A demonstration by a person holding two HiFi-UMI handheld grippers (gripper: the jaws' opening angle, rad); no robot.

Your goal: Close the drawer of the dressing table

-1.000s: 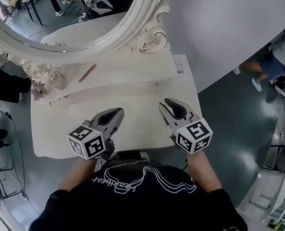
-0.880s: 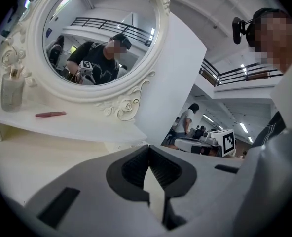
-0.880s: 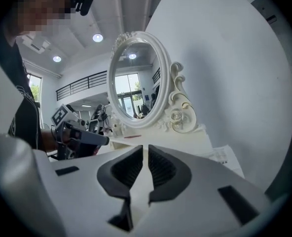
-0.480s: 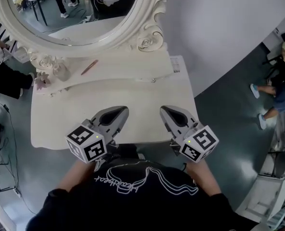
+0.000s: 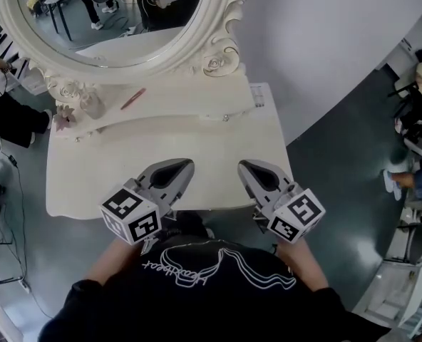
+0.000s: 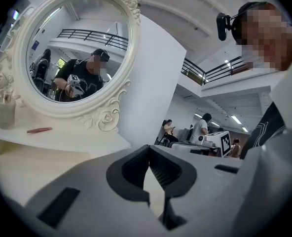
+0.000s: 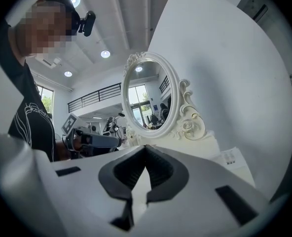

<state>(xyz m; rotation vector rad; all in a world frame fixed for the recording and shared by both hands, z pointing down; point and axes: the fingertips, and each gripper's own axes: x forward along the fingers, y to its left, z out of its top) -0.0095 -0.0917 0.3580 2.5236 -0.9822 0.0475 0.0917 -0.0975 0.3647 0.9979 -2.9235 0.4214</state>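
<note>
Glossy grey-green floor (image 5: 339, 184) spreads round the cream-white dressing bench (image 5: 90, 177) below you. Nearest, your black shirt with white line print (image 5: 197, 283) fills the bottom of the head view. You hold the two tools side by side just over the bench's front edge, each with its black-and-white marker cube at the near end. Your left tool (image 5: 189, 163) has its jaws together, tips meeting with nothing between them. Your right tool (image 5: 242, 164) is likewise closed tip to tip and empty. Both point away from you towards the mirror, a gap between them. The drawer lies under the top, and from above only the top's rounded front edge shows, so you cannot tell how the drawer sits. Past the bare top, a raised cream shelf (image 5: 189, 98) runs across the back. It carries a slim red stick (image 5: 132, 99), a small clear glass bottle (image 5: 91, 107) to the stick's left, and a printed white card (image 5: 257, 95) at the right end. Behind the shelf stands the oval mirror in a carved white frame (image 5: 222, 41).
</note>
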